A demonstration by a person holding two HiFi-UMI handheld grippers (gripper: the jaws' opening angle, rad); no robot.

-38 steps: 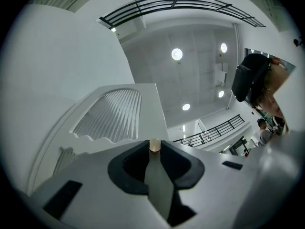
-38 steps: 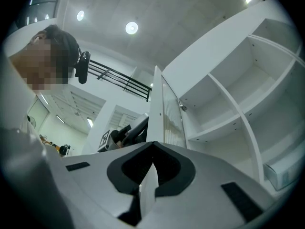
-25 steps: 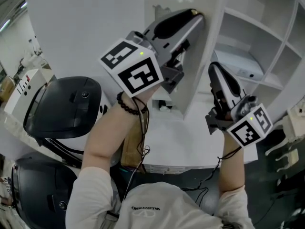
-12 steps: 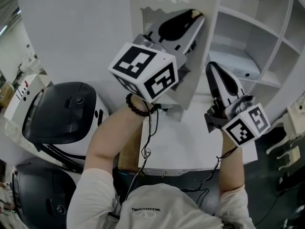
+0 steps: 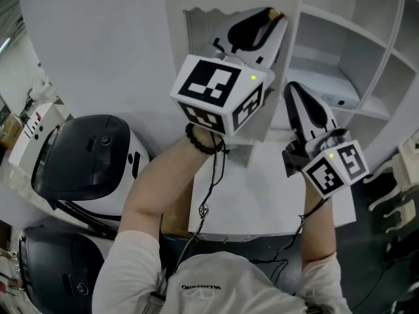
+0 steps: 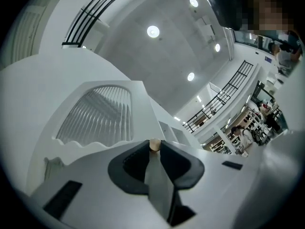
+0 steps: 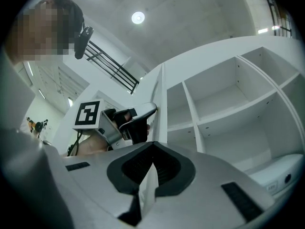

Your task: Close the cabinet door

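The white cabinet door (image 5: 196, 28), with a ribbed glass panel (image 6: 97, 118), stands part-way open beside the open shelves (image 5: 353, 51). My left gripper (image 5: 273, 17) is shut on the door's small tan knob (image 6: 155, 144), which sits pinched between the jaw tips. The right gripper view shows that left gripper (image 7: 136, 116) against the door's edge (image 7: 160, 99). My right gripper (image 5: 292, 89) hangs just right of the door, in front of the shelves. Its jaws meet with nothing between them (image 7: 153, 146).
A white box (image 5: 330, 87) lies on a lower shelf. A white tabletop (image 5: 262, 198) runs below the cabinet. Two black-and-white domed machines (image 5: 91, 156) sit at the left. Railings and distant people show in the left gripper view.
My left gripper has swung right with the knob and rolled, bringing the door nearer the shelves. My right gripper shifted slightly.
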